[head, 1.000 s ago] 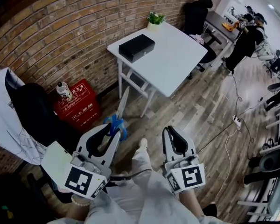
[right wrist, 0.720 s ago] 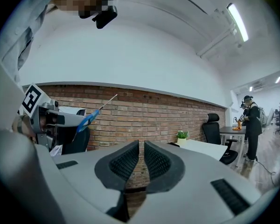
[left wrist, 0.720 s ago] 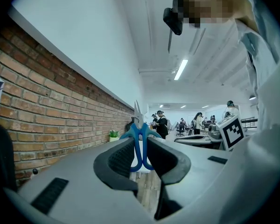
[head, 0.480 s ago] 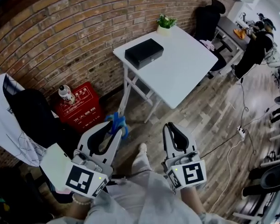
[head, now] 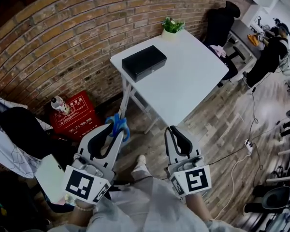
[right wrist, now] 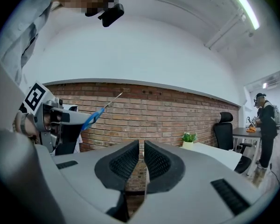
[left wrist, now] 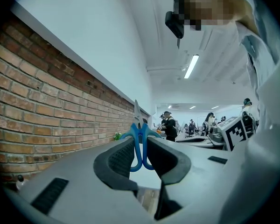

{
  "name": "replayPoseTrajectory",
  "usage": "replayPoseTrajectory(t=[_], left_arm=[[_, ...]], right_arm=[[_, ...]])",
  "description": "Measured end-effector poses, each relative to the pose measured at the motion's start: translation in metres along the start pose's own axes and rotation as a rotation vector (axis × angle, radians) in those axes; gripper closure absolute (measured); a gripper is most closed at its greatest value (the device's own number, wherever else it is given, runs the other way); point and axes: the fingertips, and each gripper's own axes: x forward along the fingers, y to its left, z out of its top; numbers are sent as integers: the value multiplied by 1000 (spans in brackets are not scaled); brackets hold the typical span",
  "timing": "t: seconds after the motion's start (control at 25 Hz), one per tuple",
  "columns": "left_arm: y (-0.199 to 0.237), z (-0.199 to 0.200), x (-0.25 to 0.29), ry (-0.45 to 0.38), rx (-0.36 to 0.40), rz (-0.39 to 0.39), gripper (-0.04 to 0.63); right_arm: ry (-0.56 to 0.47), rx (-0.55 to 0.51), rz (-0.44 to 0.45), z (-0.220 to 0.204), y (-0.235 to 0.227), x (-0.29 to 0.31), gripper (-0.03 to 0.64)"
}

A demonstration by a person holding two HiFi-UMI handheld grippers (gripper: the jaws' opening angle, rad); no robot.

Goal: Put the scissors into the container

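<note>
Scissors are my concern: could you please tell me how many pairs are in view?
1: the blue-handled scissors, clamped in the left gripper. The black box might hide more.

There are two hand-held grippers (head: 113, 131) (head: 175, 132), one scissors (head: 118, 123), one black box (head: 144, 62), one worktop (head: 188, 76), one plant (head: 172, 25), one red box (head: 75, 115), one bottle (head: 58, 104).

white surface (head: 195, 81) stands on a wood-plank floor (head: 217, 124), one edge near a brick wall (head: 63, 42). on it: one black container (head: 144, 62), lid down, at the wall-side corner; one small potted plant (head: 172, 26) at the far corner, well apart from it. on the floor: red crate (head: 75, 117) against the wall; power strip (head: 248, 147) with cable.
</note>
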Motion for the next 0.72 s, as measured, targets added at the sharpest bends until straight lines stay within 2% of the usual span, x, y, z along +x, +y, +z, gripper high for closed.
replayPoseTrajectory(t=[0.32,0.72], left_arm=[[8,10,75,-10,11,59,495],[11,13,130,-15,20,84,495]], right_arm=[[-5,3,52,3,-70,44,555],[-18,12,86,1,-118,80,555]])
